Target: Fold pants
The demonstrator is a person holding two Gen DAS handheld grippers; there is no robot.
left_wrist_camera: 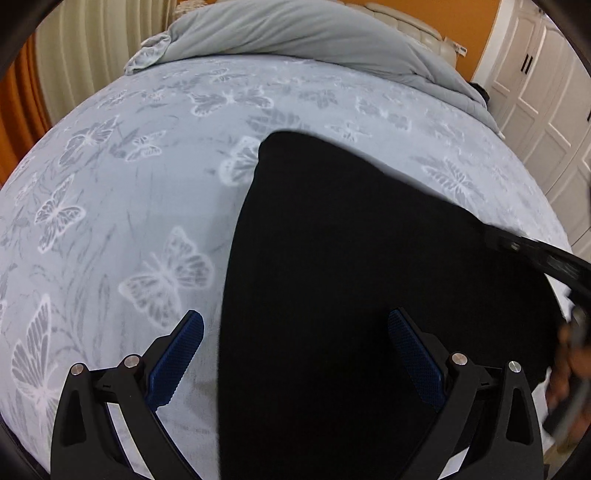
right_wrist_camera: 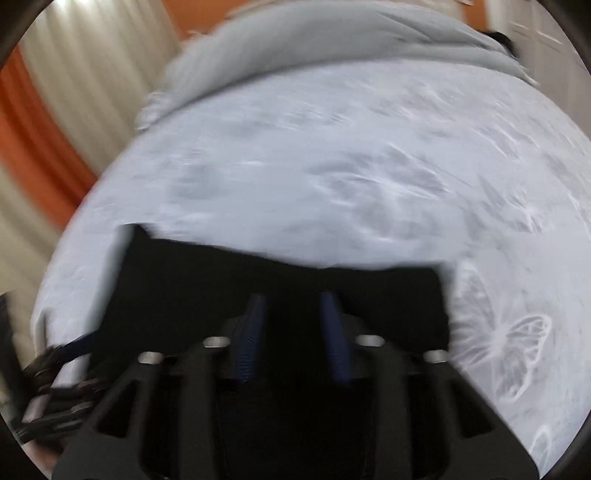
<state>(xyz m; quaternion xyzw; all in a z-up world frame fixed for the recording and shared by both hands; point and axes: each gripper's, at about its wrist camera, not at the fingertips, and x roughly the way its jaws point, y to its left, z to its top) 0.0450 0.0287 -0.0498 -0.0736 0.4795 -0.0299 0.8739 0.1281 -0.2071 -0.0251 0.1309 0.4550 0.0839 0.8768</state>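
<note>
Black pants [left_wrist_camera: 351, 277] lie flat on the butterfly-print bed sheet [left_wrist_camera: 129, 221], folded into a dark slab. My left gripper [left_wrist_camera: 295, 332] is open, its blue pads wide apart. The left pad [left_wrist_camera: 184, 350] is over the sheet and the right pad [left_wrist_camera: 410, 350] over the cloth, so the pants' left edge runs between them. In the blurred right wrist view my right gripper [right_wrist_camera: 293, 317] hovers over the pants [right_wrist_camera: 184, 288] with its pads close together. Dark cloth fills the narrow gap, and whether it is pinched is unclear. From the left wrist view, the right gripper [left_wrist_camera: 535, 258] reaches the pants' right edge.
A grey duvet [left_wrist_camera: 314, 33] is bunched along the far side of the bed. Cream curtains [left_wrist_camera: 92, 44] and an orange wall are at the left, white cupboard doors [left_wrist_camera: 546, 92] at the right. A hand [left_wrist_camera: 569, 362] shows at the right edge.
</note>
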